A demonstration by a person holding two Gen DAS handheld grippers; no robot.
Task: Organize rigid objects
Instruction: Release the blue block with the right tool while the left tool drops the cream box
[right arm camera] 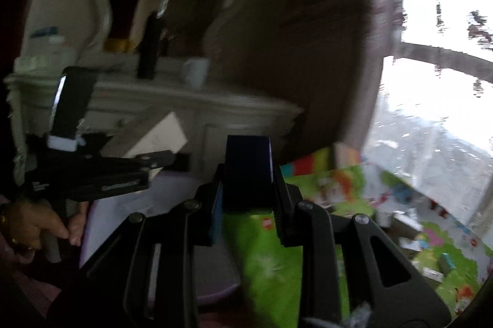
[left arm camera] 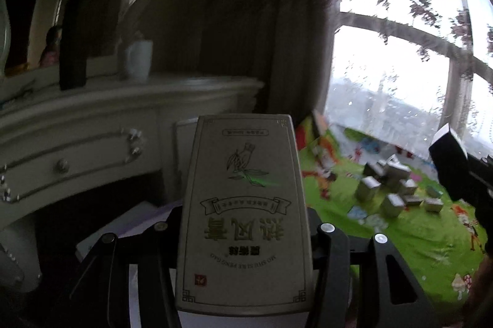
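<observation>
Well, flat rect. cardboard box (left arm camera: 243, 217) in left tool (left arm camera: 240, 231)

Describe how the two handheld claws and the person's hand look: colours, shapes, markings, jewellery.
Both claws are matte black. The left claw and right claw each have angular linkage arms with cut-out slots and round silver pivot screws. Seen from the right wrist, the left unit carries pale lettering on its side. The bare hand gripping its handle wears a gold ring and bracelet.

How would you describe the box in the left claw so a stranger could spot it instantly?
Start at the white dresser; directly before it, the left claw grips a tall cream box. Unlike the small boxes scattered on the green mat, it is large, with upside-down gold lettering.
</observation>
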